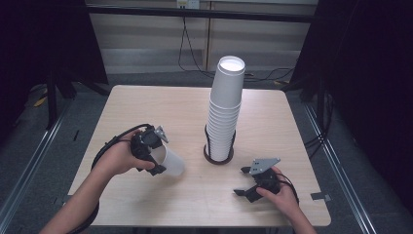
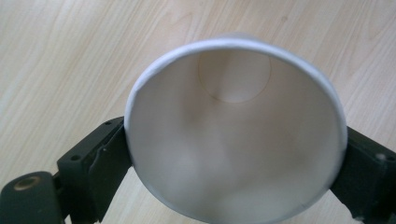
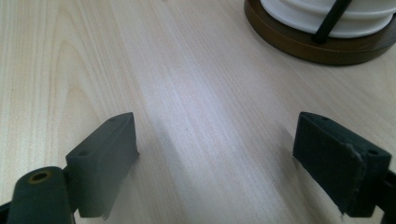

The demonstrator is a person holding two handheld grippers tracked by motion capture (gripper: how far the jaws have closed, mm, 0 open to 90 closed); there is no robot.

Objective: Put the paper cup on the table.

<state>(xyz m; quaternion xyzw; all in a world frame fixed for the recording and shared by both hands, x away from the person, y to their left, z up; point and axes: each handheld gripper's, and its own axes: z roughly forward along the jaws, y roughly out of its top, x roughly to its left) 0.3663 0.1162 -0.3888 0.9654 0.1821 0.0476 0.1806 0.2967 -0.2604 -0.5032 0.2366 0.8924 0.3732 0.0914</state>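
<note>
A single white paper cup (image 1: 170, 161) lies tilted near the table, held at its rim by my left gripper (image 1: 148, 153), which is shut on it. In the left gripper view I look straight into the white paper cup (image 2: 233, 135), its rim pressed between the two black jaws. A tall stack of white cups (image 1: 225, 109) stands in a dark round holder (image 1: 217, 157) at the table's middle. My right gripper (image 1: 243, 183) rests low near the front right, open, with only bare wood between its fingers (image 3: 105, 158). The holder's brown base (image 3: 299, 44) lies just beyond it.
The light wooden table (image 1: 160, 107) has dark floor and rails on both sides. Cables hang along the back wall (image 1: 187, 48). A piece of tape (image 1: 321, 197) sits at the table's front right corner.
</note>
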